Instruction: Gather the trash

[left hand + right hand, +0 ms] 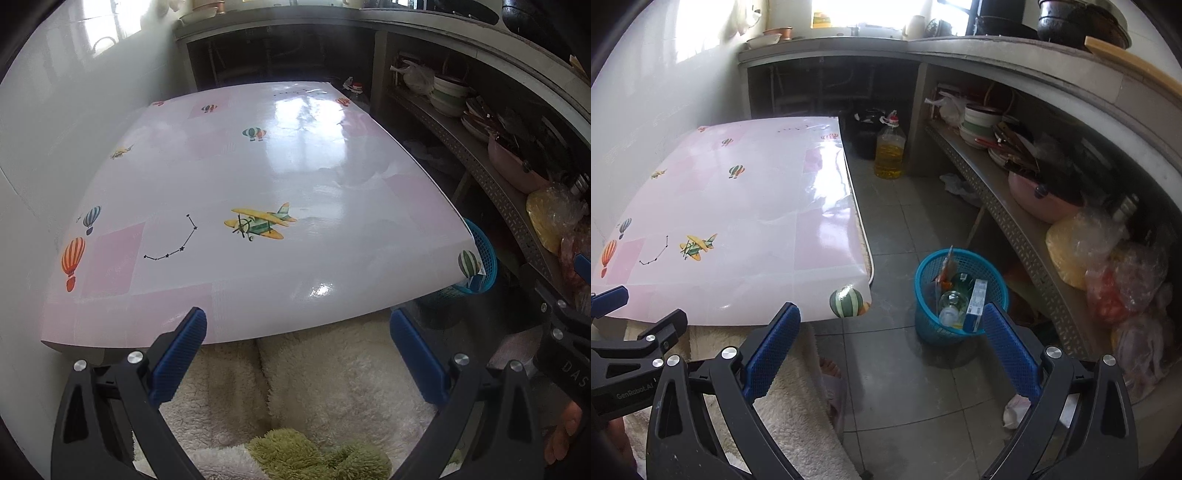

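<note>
Both the left gripper (pixel 297 349) and right gripper (pixel 892 345) hang with jaws spread wide, empty. At the right gripper's one o'clock, the blue mesh wastebasket (pixel 928 325) on the tiled floor (pixel 886 229) holds a bottle (pixel 951 308), a carton (pixel 975 304) and wrappers. Further off at eleven o'clock lies the table (pixel 738 221).

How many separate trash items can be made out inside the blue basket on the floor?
4, in the blue basket: a clear bottle at front, a blue-and-white carton on its right, a wrapper standing up at left, a green item behind. More may lie hidden beneath.
</note>
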Demonstrator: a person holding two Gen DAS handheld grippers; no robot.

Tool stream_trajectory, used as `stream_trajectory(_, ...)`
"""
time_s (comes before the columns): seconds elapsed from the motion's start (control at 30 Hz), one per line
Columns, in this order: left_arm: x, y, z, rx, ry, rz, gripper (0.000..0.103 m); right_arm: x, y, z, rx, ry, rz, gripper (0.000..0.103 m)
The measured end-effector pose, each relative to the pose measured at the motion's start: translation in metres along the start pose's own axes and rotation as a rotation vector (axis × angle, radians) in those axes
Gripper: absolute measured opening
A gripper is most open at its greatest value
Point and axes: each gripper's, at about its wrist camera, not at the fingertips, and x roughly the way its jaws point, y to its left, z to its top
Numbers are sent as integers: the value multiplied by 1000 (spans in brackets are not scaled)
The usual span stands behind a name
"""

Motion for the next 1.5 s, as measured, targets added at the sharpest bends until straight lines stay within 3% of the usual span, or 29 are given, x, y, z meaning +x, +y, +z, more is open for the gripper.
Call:
stream_trajectory(0.3,-1,0,2,-8,-6,19,97,0,-9,-2,18,22,8,94)
stream_trajectory(0.93,-2,60,3,-126,-32,142,97,-2,-11,-2,20,8,9,94)
stream_trajectory(1.2,1,65,-1,-160,-7,146,97,-2,-11,-2,10,10,18,94)
stream_trajectory(1.5,-2,53,-3,-127,-17,130,97,-3,-12,-1,14,13,18,94)
